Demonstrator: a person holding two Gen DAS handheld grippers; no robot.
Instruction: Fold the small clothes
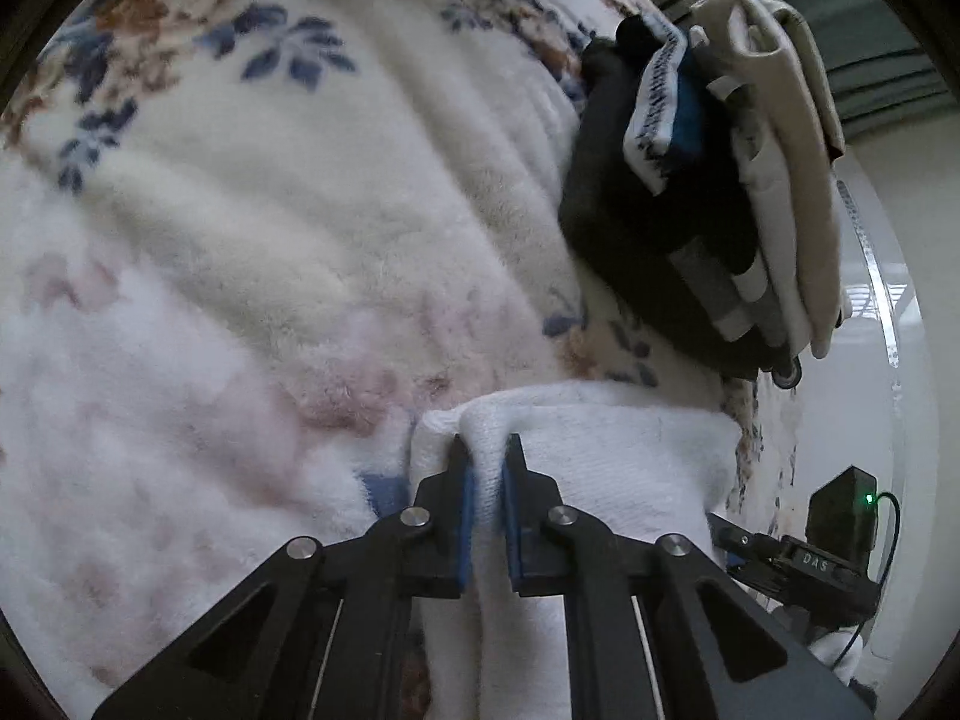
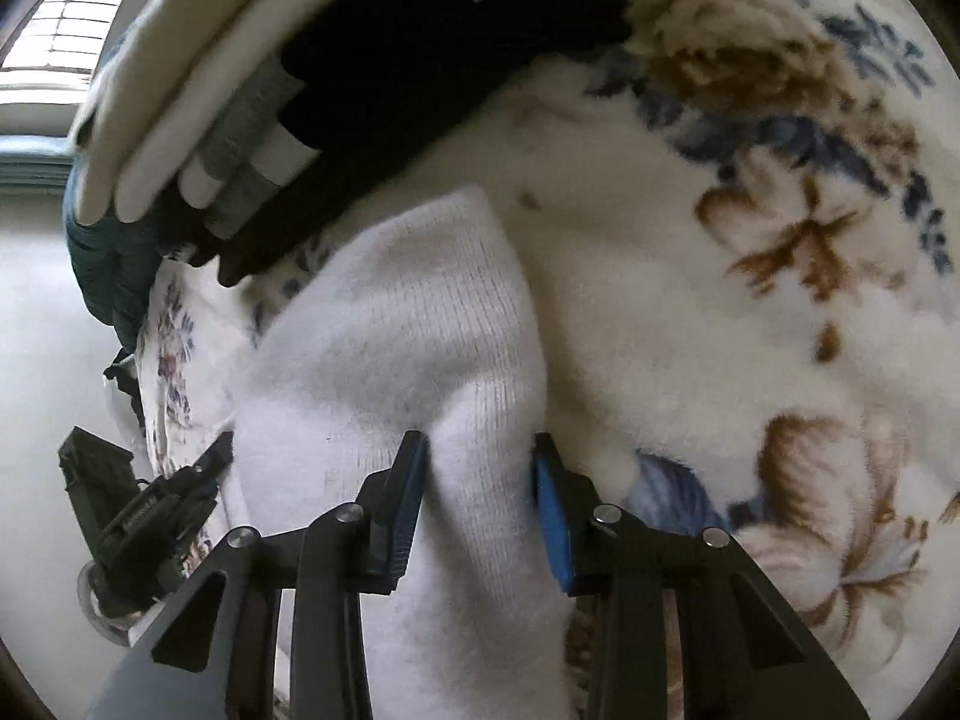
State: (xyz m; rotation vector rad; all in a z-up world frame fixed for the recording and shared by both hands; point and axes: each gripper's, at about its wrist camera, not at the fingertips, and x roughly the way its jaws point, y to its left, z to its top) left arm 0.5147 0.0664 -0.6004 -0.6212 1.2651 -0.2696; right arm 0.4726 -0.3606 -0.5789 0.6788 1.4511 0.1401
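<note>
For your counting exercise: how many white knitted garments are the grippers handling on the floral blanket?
1. The white knitted garment lies on the fluffy floral blanket, pinched by the left gripper and straddled by the right gripper. The stack of folded clothes may hide more.

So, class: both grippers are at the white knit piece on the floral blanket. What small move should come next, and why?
Probably close the right gripper on the white knit piece. Its fingers sit apart with a ridge of cloth between them, while the left gripper already pinches a fold. With both ends held, the piece could be lifted and folded toward the stack of folded clothes on the floral blanket.
</note>
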